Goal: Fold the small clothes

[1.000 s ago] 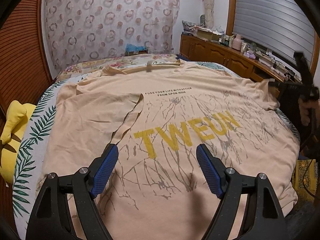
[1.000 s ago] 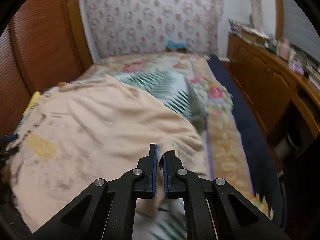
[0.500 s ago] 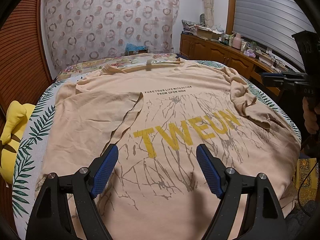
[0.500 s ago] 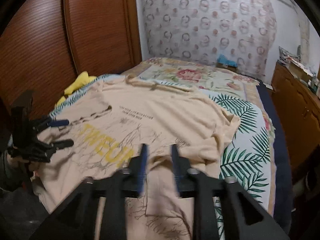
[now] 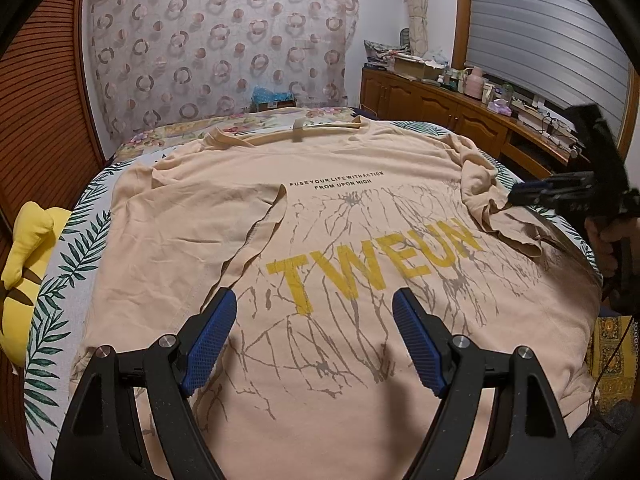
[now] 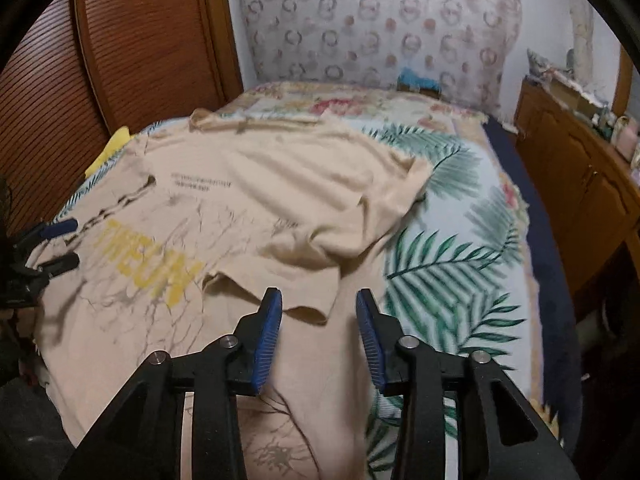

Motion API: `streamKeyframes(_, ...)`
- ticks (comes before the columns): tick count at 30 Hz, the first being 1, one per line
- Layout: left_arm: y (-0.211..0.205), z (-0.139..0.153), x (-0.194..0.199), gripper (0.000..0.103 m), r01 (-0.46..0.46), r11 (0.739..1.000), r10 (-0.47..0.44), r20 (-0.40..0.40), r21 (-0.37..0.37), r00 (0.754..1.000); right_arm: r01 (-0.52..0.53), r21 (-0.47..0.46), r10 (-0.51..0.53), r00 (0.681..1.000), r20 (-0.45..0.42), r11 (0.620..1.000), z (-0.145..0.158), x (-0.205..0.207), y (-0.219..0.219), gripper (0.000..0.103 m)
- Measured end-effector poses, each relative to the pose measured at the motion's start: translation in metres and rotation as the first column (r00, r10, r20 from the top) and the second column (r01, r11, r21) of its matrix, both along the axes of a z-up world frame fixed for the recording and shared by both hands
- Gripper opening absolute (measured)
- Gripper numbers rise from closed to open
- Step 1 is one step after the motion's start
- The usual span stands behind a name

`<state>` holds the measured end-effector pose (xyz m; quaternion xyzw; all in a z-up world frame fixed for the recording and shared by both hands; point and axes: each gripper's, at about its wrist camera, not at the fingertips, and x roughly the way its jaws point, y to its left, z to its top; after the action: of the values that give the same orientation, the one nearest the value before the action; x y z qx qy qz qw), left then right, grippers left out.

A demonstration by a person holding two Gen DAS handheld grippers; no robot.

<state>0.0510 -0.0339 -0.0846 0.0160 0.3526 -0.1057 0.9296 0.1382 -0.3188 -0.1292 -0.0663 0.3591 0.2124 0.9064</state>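
Note:
A beige T-shirt (image 5: 340,216) with yellow "TWEUN" print lies spread on the bed, also in the right wrist view (image 6: 248,208). Its left sleeve (image 5: 192,216) is folded in over the body. Its right sleeve (image 5: 492,208) lies folded in and rumpled (image 6: 320,248). My left gripper (image 5: 314,312) is open and empty above the shirt's lower front. My right gripper (image 6: 319,312) is open and empty, just above the folded right sleeve's hem; it also shows at the right edge of the left wrist view (image 5: 520,194).
The bed has a palm-leaf sheet (image 6: 452,248). A yellow plush toy (image 5: 24,248) lies at the bed's left edge beside a wooden sliding door (image 5: 36,100). A wooden sideboard (image 5: 460,108) with clutter runs along the right wall.
My right gripper carried the right sleeve inward over the shirt, opened and let it go. The sleeve now lies folded on the body. My left gripper has stayed open and still.

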Motion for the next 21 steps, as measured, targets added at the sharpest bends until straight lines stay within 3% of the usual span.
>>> streamKeyframes(3,0.0,0.0,0.0,0.081,0.0,1.0,0.0,-0.002,-0.003,1.0,-0.004,-0.033,0.003,1.0,-0.014,0.999,-0.004,0.012,0.011,0.024)
streamKeyframes(5,0.001,0.0,-0.001,0.081,-0.001,1.0,0.001,-0.002,-0.004,1.0,-0.026,-0.027,0.026,1.0,-0.015,0.999,-0.001,0.016,0.016,0.006)
streamKeyframes(7,0.001,0.0,-0.002,0.081,-0.001,1.0,0.001,0.0,-0.002,1.0,-0.049,-0.022,0.049,0.999,0.01,0.999,0.006,0.021,0.023,0.004)
streamKeyframes(13,0.0,0.0,-0.001,0.081,-0.002,1.0,0.002,0.003,-0.004,1.0,-0.124,-0.009,0.125,0.986,0.111,0.992,0.042,0.034,0.057,0.002)
streamKeyframes(19,0.002,0.001,-0.001,0.081,-0.002,1.0,0.002,0.005,-0.016,1.0,-0.193,-0.018,0.194,0.972,0.133,0.981,0.062,0.047,0.106,0.002)
streamKeyframes(21,0.003,0.001,-0.002,0.081,-0.003,1.0,0.003,0.005,-0.021,1.0,-0.181,-0.03,0.183,0.975,0.127,0.983,0.058,0.055,0.114,0.013)
